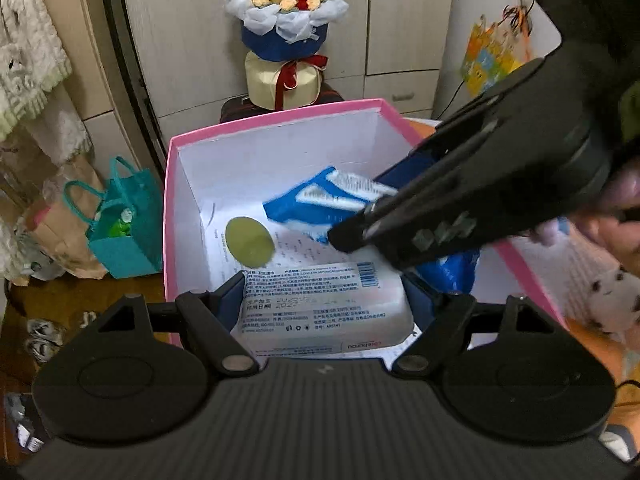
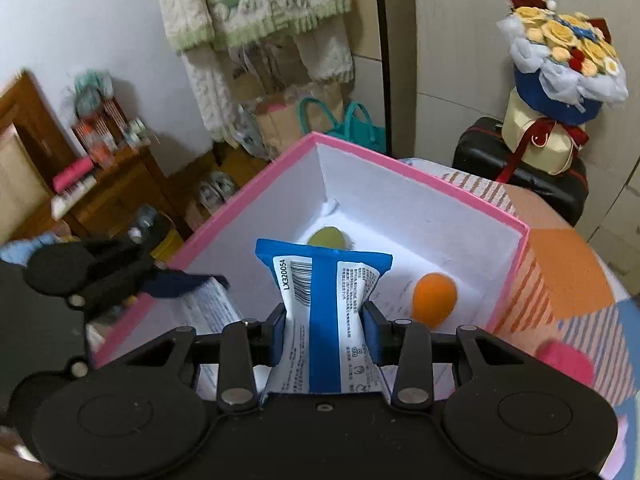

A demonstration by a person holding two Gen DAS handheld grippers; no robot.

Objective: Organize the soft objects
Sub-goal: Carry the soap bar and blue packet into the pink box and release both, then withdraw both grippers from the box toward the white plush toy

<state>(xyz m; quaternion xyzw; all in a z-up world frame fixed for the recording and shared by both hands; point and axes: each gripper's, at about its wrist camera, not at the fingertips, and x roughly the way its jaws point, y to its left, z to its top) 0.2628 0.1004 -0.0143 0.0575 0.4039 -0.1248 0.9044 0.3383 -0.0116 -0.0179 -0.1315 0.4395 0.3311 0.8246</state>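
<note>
A pink box (image 1: 170, 216) with white walls stands open below both grippers. My left gripper (image 1: 324, 284) is shut on a white wipes pack (image 1: 320, 312), held flat just over the near part of the box. From the right, my right gripper (image 1: 368, 204) reaches in, shut on a blue and white pack (image 1: 308, 200). In the right wrist view that pack (image 2: 324, 280) stands upright, pinched at its waist by the right gripper (image 2: 326, 312). A green egg-shaped sponge (image 2: 326, 237) and an orange one (image 2: 434, 298) lie on the box floor. The green sponge (image 1: 250, 240) rests on a printed sheet.
The box sits on a patterned cover (image 2: 568, 280), where a pink soft thing (image 2: 564, 360) lies to its right. A flower bouquet (image 1: 284, 8) stands on a black suitcase (image 2: 520, 168) behind. Teal bags (image 1: 124, 232) and shoes (image 2: 216, 192) are on the floor at left.
</note>
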